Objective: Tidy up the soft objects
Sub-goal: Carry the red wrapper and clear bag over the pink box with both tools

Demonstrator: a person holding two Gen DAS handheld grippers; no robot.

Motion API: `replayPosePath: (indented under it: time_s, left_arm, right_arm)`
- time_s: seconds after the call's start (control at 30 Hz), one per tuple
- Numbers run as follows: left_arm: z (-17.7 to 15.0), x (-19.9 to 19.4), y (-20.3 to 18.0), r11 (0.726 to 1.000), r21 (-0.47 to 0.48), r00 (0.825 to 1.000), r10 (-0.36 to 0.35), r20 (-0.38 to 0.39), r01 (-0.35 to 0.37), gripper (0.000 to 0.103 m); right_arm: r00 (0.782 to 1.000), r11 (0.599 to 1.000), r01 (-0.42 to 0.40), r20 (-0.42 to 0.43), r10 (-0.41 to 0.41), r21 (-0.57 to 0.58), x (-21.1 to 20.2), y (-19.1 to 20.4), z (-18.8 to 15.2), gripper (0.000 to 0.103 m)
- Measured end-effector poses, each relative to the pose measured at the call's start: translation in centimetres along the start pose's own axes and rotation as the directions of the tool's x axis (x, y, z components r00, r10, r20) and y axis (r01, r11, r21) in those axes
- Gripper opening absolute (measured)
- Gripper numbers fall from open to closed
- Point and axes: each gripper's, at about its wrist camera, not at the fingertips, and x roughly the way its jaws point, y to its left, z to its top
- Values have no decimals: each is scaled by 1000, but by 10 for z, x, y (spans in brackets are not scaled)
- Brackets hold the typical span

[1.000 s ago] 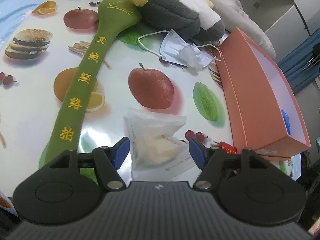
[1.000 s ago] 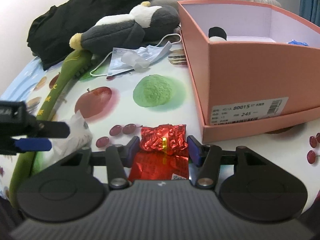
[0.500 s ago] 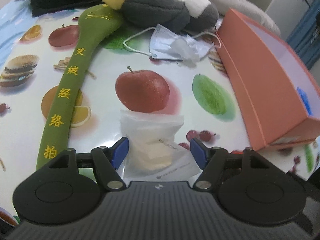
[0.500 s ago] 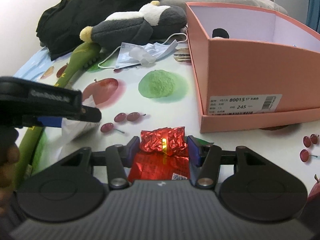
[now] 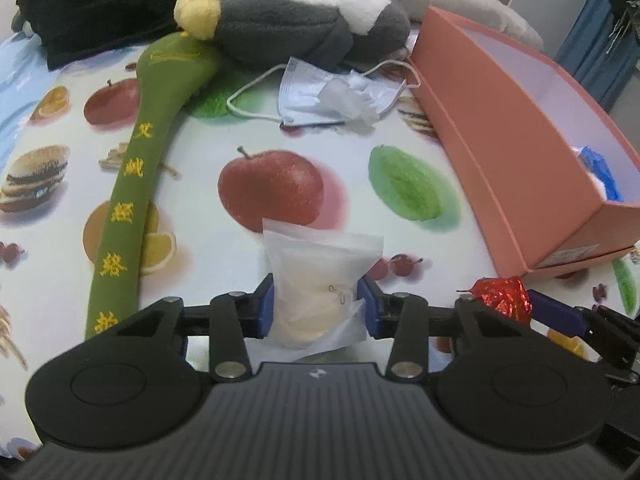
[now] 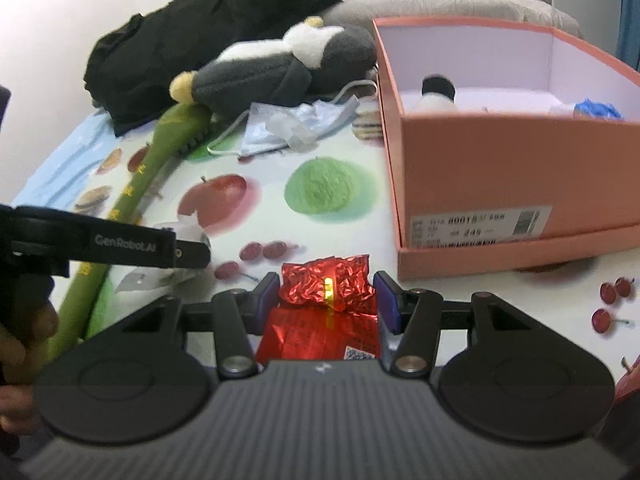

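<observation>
left gripper (image 5: pixel 316 306) closing on soft translucent white plastic pouch (image 5: pixel 320 280): light, slippery; grip mid-body. right gripper (image 6: pixel 326 300) clamps crinkled red foil packet (image 6: pixel 326 286).

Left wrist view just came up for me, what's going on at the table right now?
A person is working two handheld grippers. The left gripper is closing on a clear pouch lying on the fruit-print tablecloth, and its pads are at the pouch's sides. The right gripper has a red foil packet between its fingers. The pink shoebox stands open with a few things already inside. The plush penguin, face mask and green padded stick remain on the table.
</observation>
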Motion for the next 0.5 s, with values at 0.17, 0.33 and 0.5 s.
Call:
replayPosePath:
  time_s: [0.17,0.33,0.5]
  left_arm:
    - [11,-23,-5,999,17,998,-34,44,33,48]
    - [28,-50,-17,997,49,993,-61,102,56,48]
    - [53,-80,-29,994,57,983,-97,153,89,48]
  right_arm:
    - [998,1000,-23,50,23,-16,-23,2,16,55]
    - [993,999,-30,110,33,-33,-46,3,38,55]
    - [985,999,-30,170,36,-34,-71,0,68,55]
